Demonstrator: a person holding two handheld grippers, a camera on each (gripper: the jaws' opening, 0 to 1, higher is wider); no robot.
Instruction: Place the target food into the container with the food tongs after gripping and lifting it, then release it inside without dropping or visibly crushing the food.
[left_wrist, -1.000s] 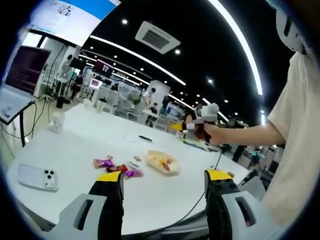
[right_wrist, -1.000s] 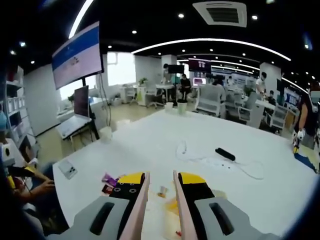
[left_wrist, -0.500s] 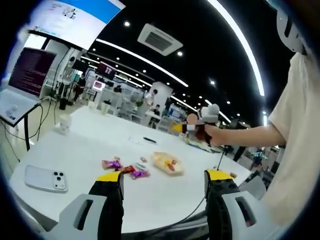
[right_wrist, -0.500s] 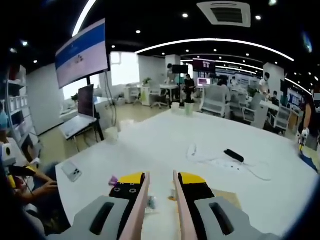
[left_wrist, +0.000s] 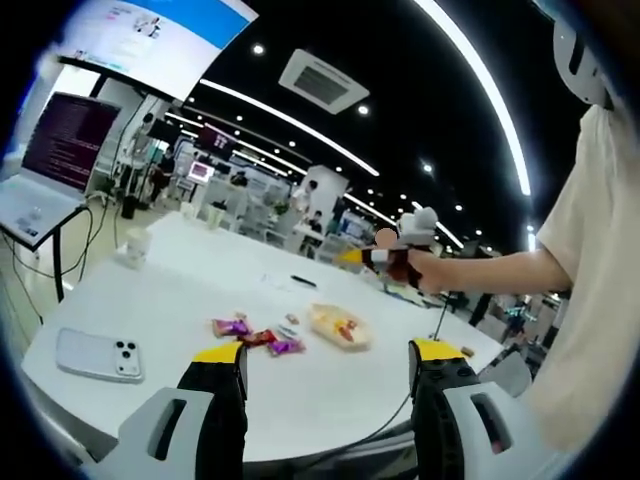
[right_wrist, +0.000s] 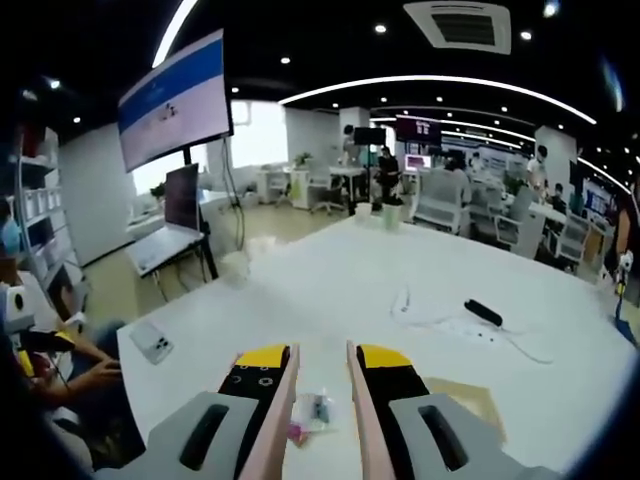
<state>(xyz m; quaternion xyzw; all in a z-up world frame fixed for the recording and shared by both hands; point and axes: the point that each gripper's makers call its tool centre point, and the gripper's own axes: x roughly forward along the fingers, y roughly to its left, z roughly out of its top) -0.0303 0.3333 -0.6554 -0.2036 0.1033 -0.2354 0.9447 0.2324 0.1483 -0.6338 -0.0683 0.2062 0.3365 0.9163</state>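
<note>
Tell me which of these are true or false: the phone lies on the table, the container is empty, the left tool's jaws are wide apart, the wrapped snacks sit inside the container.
1. A phone lies on the white table. True.
2. The container is empty. False: it holds yellow and red food pieces.
3. The left gripper has its jaws wide apart. True.
4. The wrapped snacks sit inside the container. False: they lie on the table beside it.
5. The right gripper is spread wide. False: its jaws stand close together with a narrow gap.

White table (left_wrist: 180, 310), purple and red snack wrappers (left_wrist: 255, 334), seemingly yellowish container (left_wrist: 338, 326), yellow-tipped black claw (right_wrist: 318, 370).
</note>
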